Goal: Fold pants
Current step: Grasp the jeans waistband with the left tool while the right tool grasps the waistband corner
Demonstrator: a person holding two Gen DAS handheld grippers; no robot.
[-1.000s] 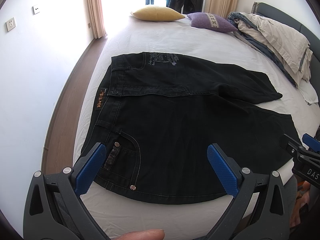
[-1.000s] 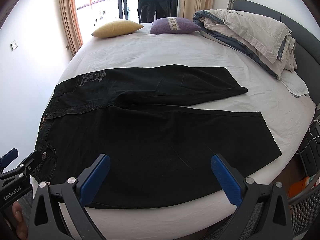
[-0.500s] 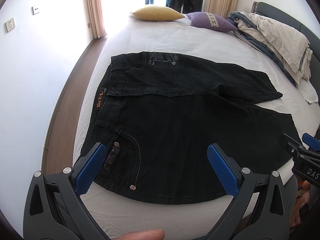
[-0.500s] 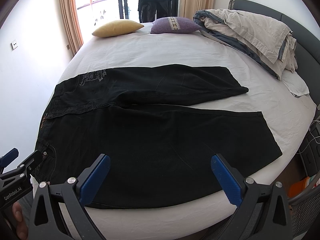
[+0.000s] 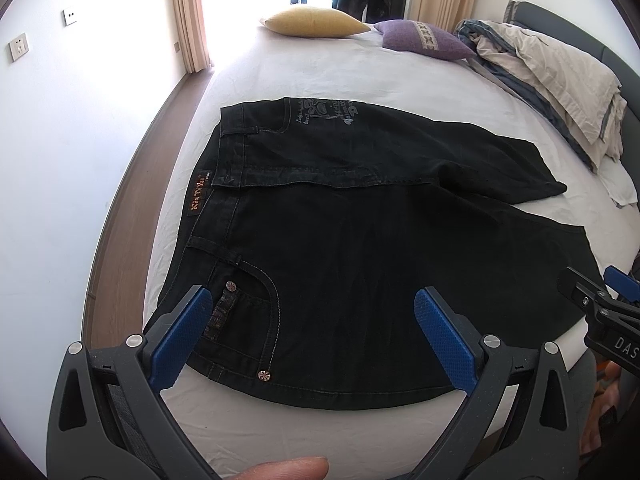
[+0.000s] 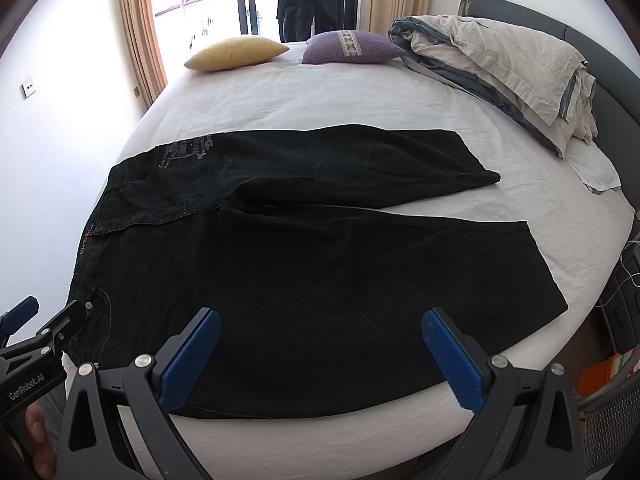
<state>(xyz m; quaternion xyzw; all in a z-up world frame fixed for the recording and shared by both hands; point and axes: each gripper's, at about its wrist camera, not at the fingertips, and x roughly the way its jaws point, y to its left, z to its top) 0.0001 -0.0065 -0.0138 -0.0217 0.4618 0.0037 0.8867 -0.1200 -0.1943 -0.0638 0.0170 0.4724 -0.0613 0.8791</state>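
Black pants (image 5: pixel 360 248), white bed (image 5: pixel 320 68), yellow pillow (image 5: pixel 312 26), purple pillow (image 5: pixel 424 38).

Pants (image 5: pixel 360 248) sit marginally lower in both wrist views; both cameras tilted up slightly

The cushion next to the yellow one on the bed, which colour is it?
Purple cushion, with a pale patterned band; the right wrist view shows it best.
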